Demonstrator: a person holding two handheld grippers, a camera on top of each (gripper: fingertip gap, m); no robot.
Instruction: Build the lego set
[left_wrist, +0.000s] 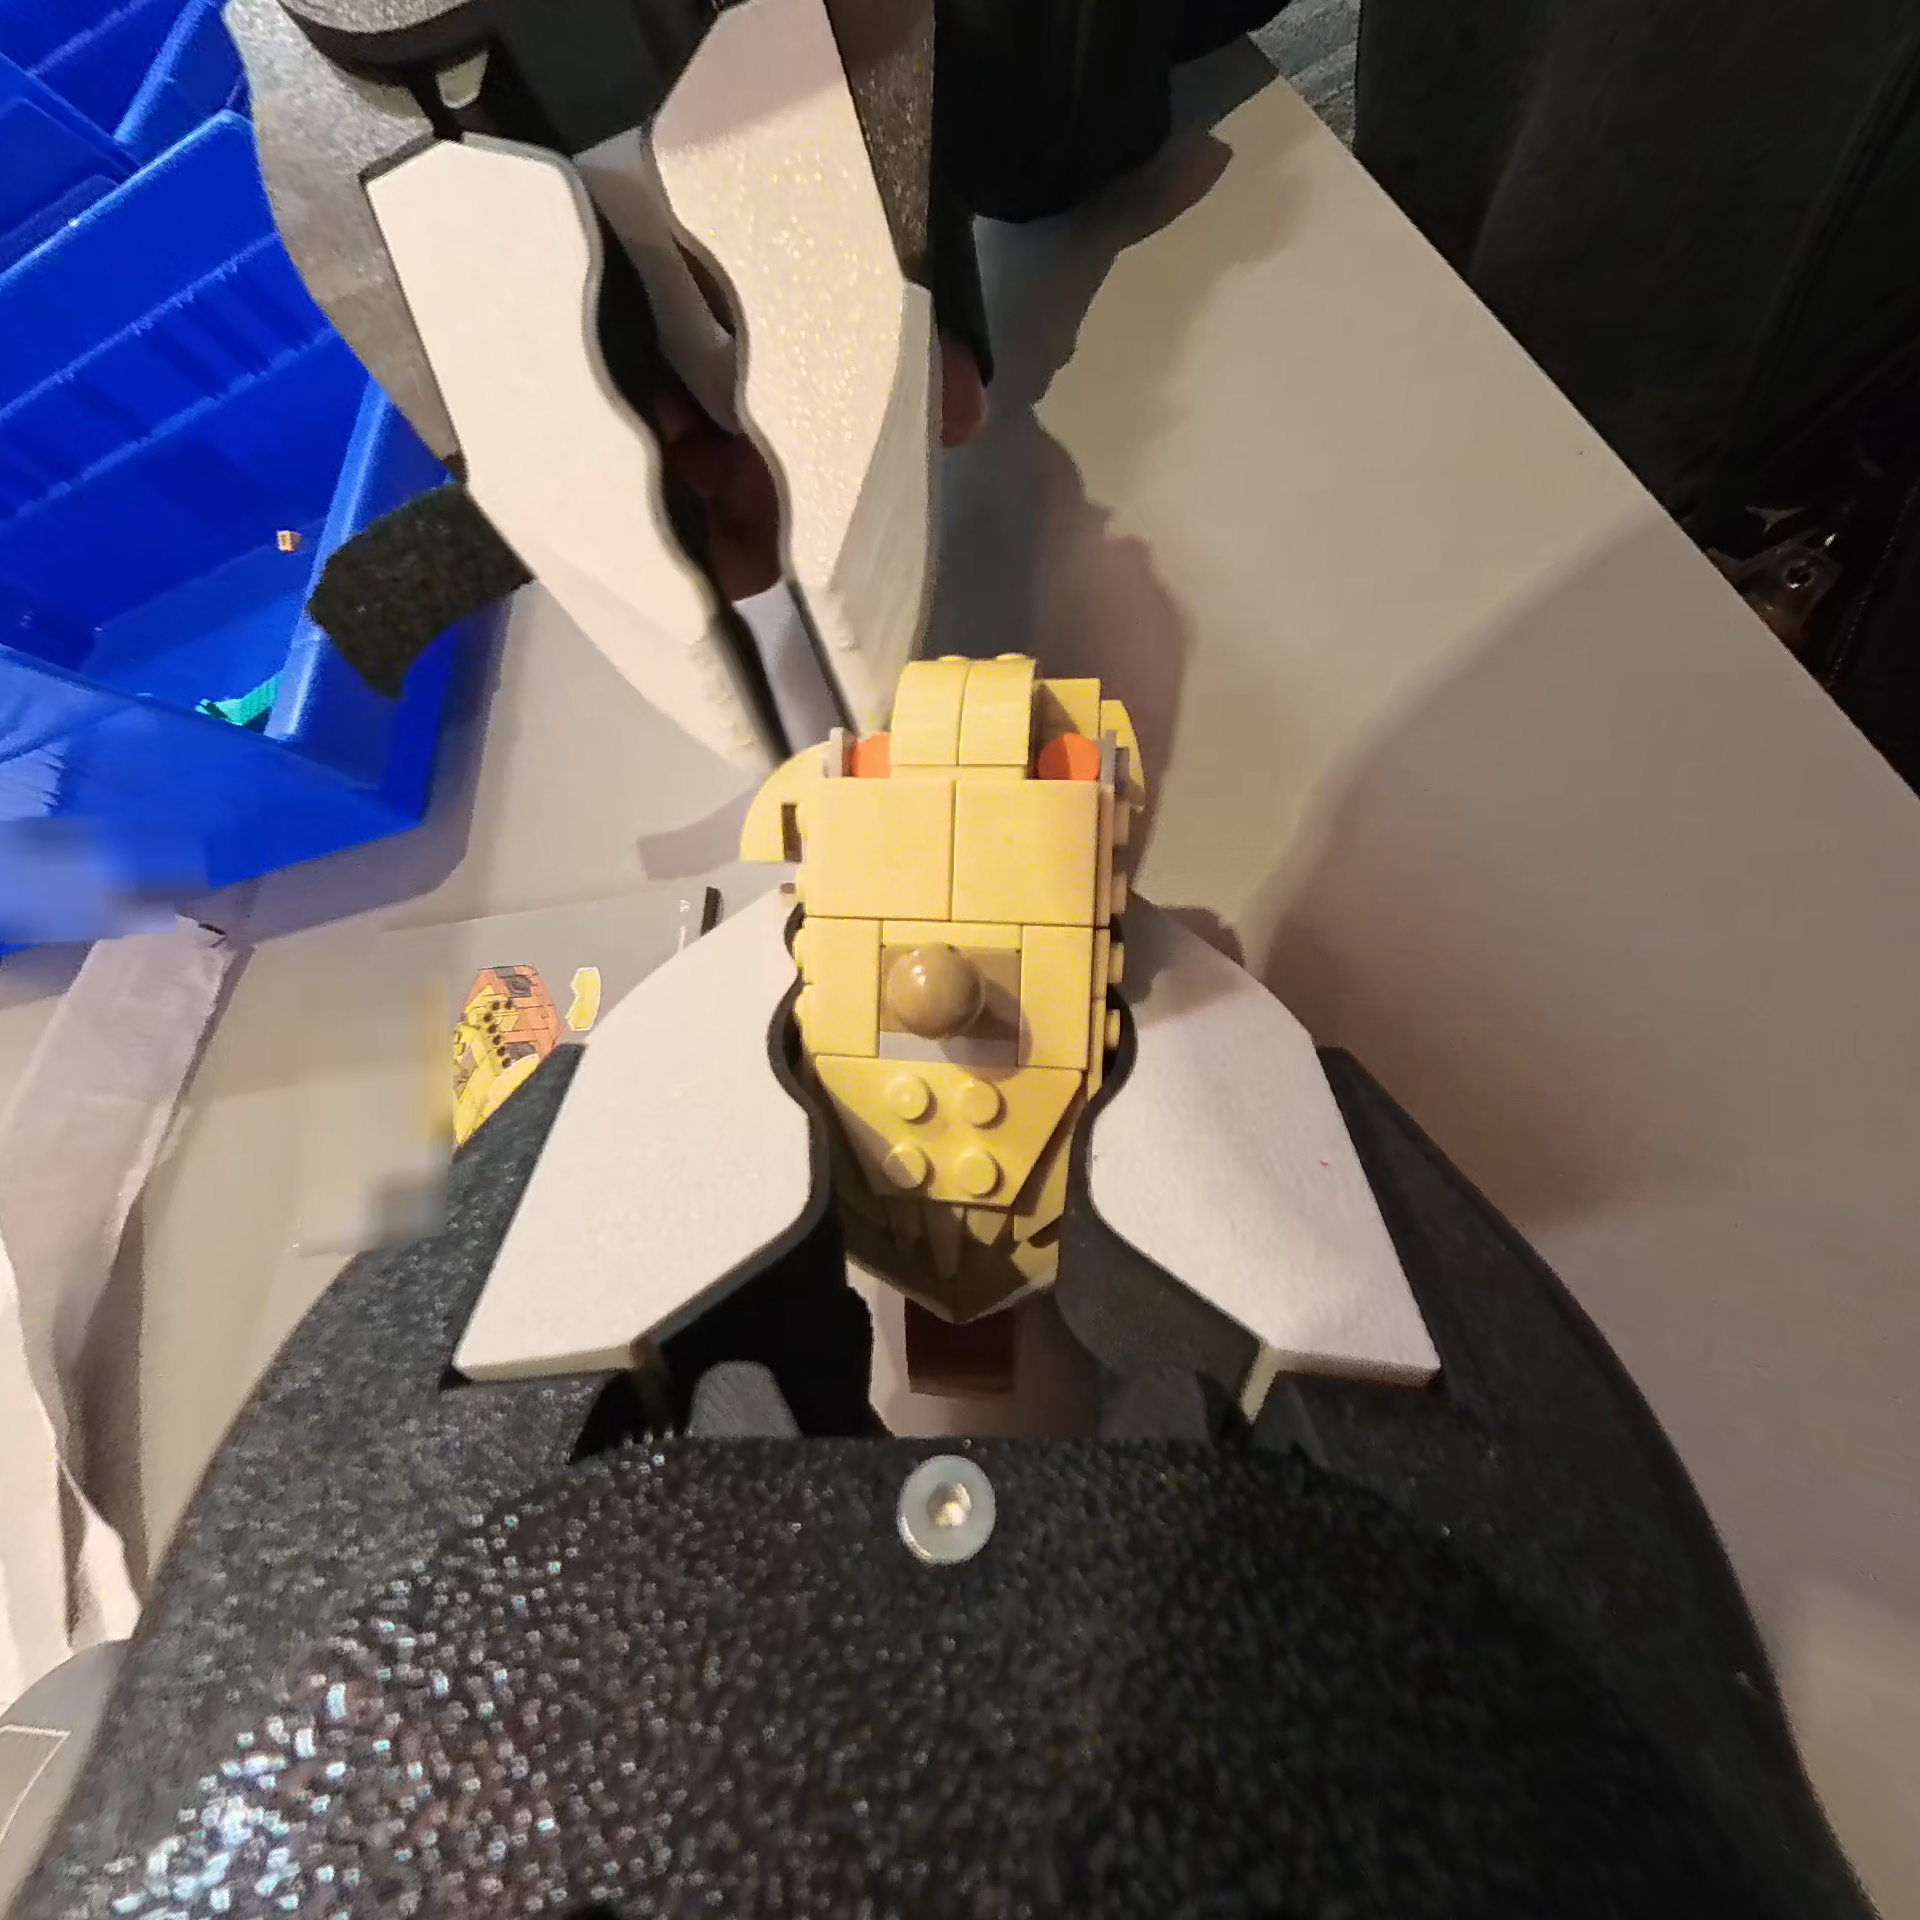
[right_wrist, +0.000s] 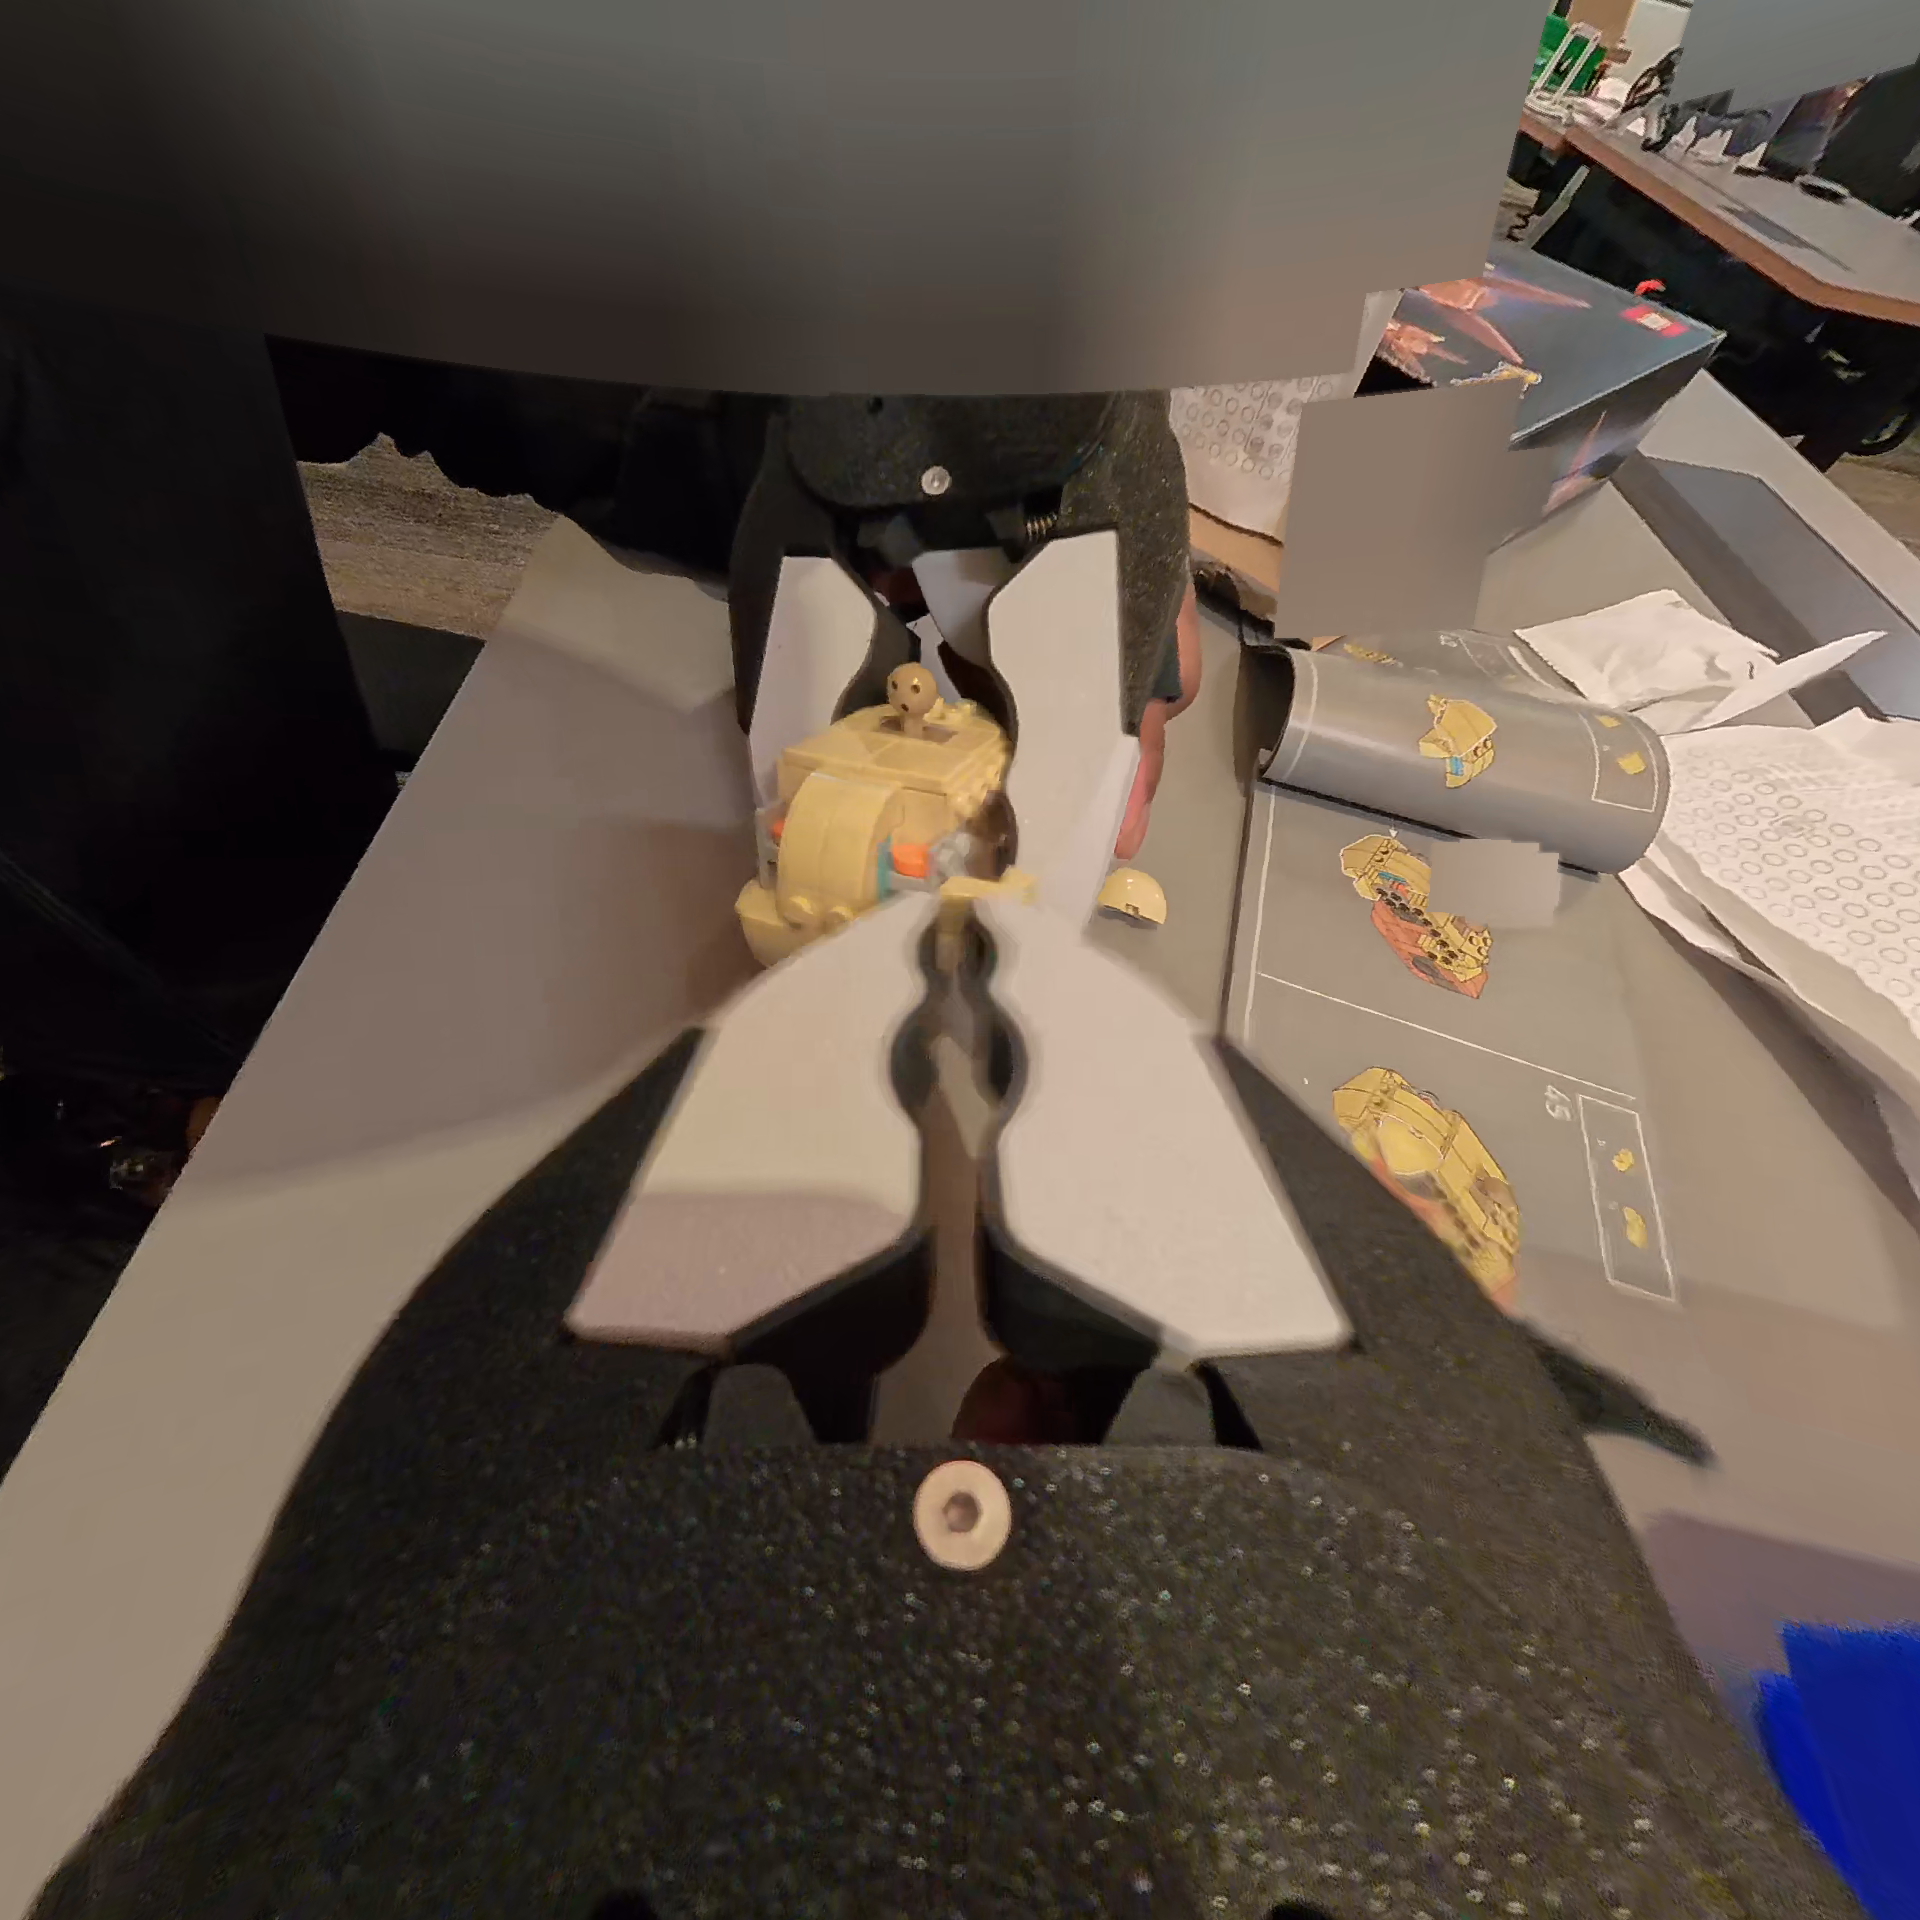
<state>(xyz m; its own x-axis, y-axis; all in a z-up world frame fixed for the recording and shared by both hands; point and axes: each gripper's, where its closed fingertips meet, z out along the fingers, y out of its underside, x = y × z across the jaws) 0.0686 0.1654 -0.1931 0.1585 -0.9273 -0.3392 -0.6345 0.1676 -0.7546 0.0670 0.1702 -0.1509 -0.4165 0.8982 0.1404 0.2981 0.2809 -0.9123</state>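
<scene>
Blue bin (left_wrist: 156, 520) at table edge; open instruction booklet (right_wrist: 1455, 987); crumpled white paper (right_wrist: 1787, 831); dark box (right_wrist: 1538, 343), possibly packaging.

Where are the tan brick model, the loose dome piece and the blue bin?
tan brick model (left_wrist: 951, 862), left wrist view, flat top tiles.
loose dome piece (right_wrist: 1132, 894), right wrist view, rounded top.
blue bin (left_wrist: 156, 499), left wrist view, ribbed side wall.

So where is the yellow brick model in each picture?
Left wrist view: the brick model sits mid-picture, clamped between the left gripper's fingers.
Right wrist view: the model lies just above the middle, beyond the right gripper, with the left gripper behind it.
Shared landmark: the orange studs on the model's rounded end, with the right gripper's fingertips close by.
</scene>
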